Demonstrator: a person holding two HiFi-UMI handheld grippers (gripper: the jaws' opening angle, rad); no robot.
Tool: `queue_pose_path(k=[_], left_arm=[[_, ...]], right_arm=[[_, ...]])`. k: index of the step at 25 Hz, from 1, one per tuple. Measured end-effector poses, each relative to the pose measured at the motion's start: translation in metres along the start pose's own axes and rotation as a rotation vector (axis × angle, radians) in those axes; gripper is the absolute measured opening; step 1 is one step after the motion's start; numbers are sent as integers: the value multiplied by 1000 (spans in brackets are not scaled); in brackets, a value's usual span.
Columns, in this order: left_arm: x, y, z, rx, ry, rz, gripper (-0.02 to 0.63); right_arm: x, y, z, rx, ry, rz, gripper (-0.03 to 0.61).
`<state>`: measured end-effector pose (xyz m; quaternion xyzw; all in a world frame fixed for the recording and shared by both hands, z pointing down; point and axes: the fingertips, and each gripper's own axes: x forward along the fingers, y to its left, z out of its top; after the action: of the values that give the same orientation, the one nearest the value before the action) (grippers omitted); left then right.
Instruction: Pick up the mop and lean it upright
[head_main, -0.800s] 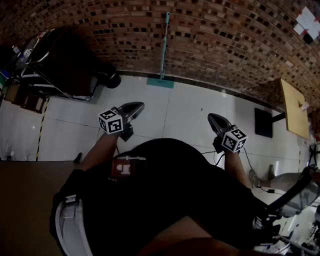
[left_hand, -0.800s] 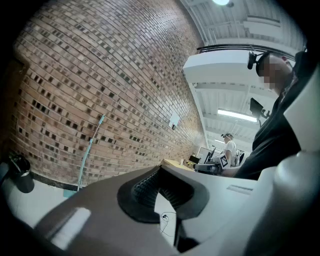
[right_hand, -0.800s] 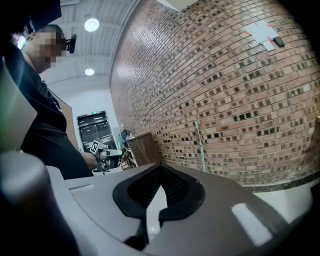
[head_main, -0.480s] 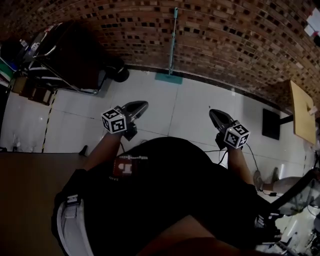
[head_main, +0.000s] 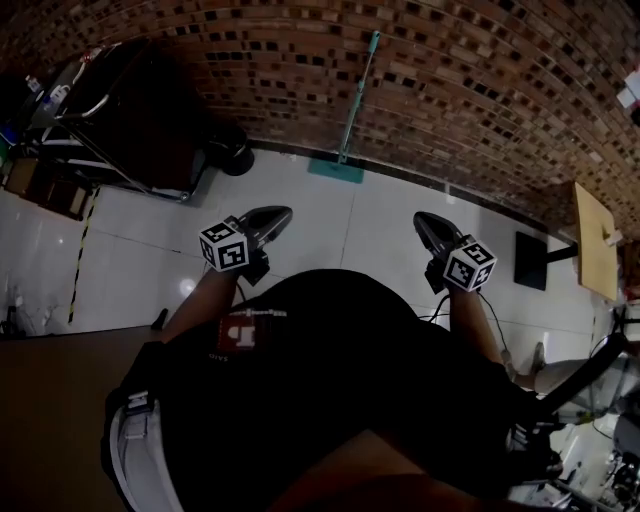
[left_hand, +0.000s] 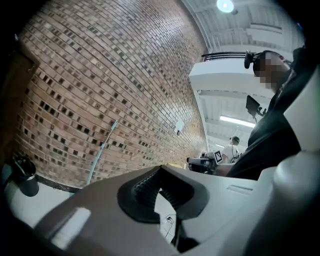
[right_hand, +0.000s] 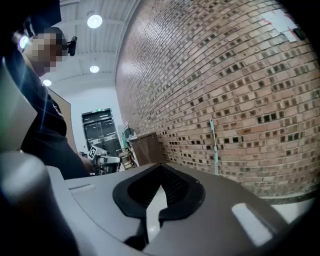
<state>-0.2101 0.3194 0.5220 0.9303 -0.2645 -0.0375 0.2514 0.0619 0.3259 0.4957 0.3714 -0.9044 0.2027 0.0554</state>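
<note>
The mop (head_main: 355, 110) has a teal handle and a flat teal head. It stands upright against the brick wall, head on the white floor. It also shows far off as a thin pole: mop (left_hand: 101, 148) in the left gripper view, mop (right_hand: 214, 145) in the right gripper view. My left gripper (head_main: 277, 213) is held low in front of the person's body, well short of the mop, jaws closed with nothing between them. My right gripper (head_main: 424, 222) hangs at the same height to the right, also shut and empty.
A brick wall (head_main: 480, 90) runs across the back. A dark cart or table frame (head_main: 130, 120) with a black round base (head_main: 235, 158) stands at the left. A wooden tabletop (head_main: 598, 240) and a black floor plate (head_main: 530, 260) lie at the right. White floor tiles (head_main: 340, 225) stretch between me and the mop.
The head view has shifted, so the mop and wall now sit further right in the frame. Both grippers stay low, shut and empty.
</note>
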Motion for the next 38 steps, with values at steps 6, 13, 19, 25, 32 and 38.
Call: queue_pose_path(k=[6,13,19,25,32,38], left_arm=[[-29,79,39,6,27,-11,0],[-24,124,60,-19,12,-2,0],[8,140,64,-16,14,36,0],[71,147,85,10,-28,131,0],[166,137,102,27,-41,157,0],[217,142,112,43,-10,151,0]], right_arm=[[69,1,34,20,-37,-62,14],[112,-17,43,39,-13,-69,14],[134,-62,53,43,0,-23,14],[143,-137,78,1,21,68,14],[140,-215,105,-31,48,148,14],[138,-258,116,-25,46,154,14]])
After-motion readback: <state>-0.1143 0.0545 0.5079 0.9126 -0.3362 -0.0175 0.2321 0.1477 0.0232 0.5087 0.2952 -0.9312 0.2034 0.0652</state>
